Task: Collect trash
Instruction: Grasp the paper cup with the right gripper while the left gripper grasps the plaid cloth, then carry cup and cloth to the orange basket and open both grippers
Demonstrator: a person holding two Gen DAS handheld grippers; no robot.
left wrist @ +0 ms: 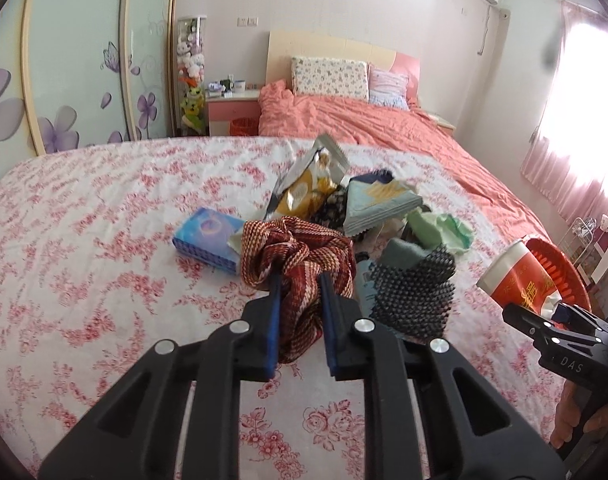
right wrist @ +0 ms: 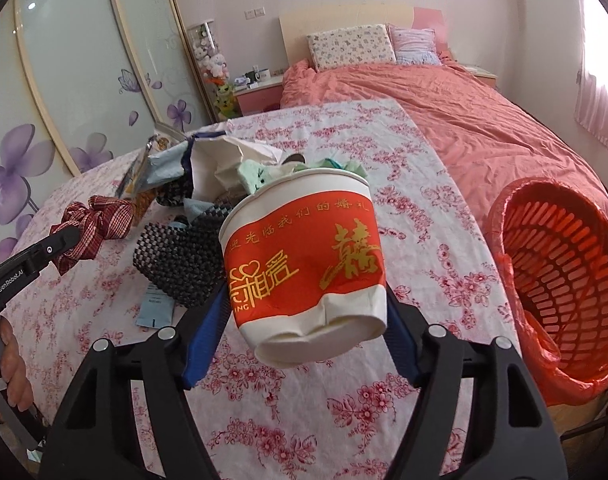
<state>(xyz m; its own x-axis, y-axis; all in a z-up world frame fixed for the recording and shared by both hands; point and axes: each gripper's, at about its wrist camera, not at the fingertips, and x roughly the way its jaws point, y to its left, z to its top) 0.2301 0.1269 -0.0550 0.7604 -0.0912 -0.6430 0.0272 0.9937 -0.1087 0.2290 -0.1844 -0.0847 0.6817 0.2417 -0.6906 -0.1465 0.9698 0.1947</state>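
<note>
1. Red-and-white striped cloth [left wrist: 299,264] is clamped in the left tool [left wrist: 297,280], lifted just above the flowered surface [left wrist: 83,240].
2. The right tool [right wrist: 304,308] is clamped on a dented red paper cup [right wrist: 304,256], held tilted.
3. A red basket [right wrist: 564,280] lined with a red bag stands beside the surface, right of the cup.

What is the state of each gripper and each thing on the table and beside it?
left gripper: shut on the red woven cloth, lifted
right gripper: shut on the paper cup, cup dented near its base
orange basket: lined with a red bag, tilted
chip bag: torn open
tissue pack: lying flat
black mat: lying bent
</note>
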